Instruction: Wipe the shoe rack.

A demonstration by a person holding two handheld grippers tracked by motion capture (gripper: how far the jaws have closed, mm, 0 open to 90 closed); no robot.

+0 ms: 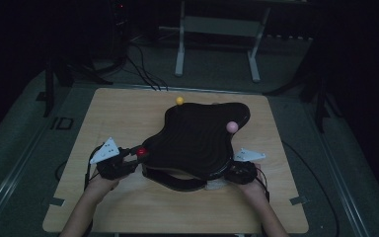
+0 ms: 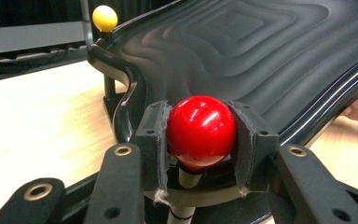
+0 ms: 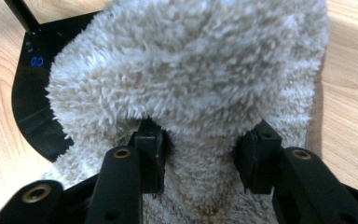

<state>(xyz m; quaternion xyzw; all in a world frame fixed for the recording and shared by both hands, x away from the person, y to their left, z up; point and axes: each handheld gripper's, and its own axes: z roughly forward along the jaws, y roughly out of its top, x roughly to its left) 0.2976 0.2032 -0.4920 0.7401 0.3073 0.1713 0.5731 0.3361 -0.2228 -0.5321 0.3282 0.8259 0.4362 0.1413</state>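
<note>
Glossy red ball [image 2: 201,131] clamped in left tool [image 2: 200,140], right tool [image 3: 204,158] gripping fluffy beige cloth [image 3: 191,70] (shaggy pile)

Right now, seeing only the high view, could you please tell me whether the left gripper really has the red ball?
Observer: Yes, the left gripper has both pads pressed against the red ball.
Operator: Thank you. What is the right gripper holding?
Observer: The right gripper is shut on a fluffy beige cloth.
Operator: Is anything beneath the cloth?
Observer: A black base with small blue lit marks.
</note>
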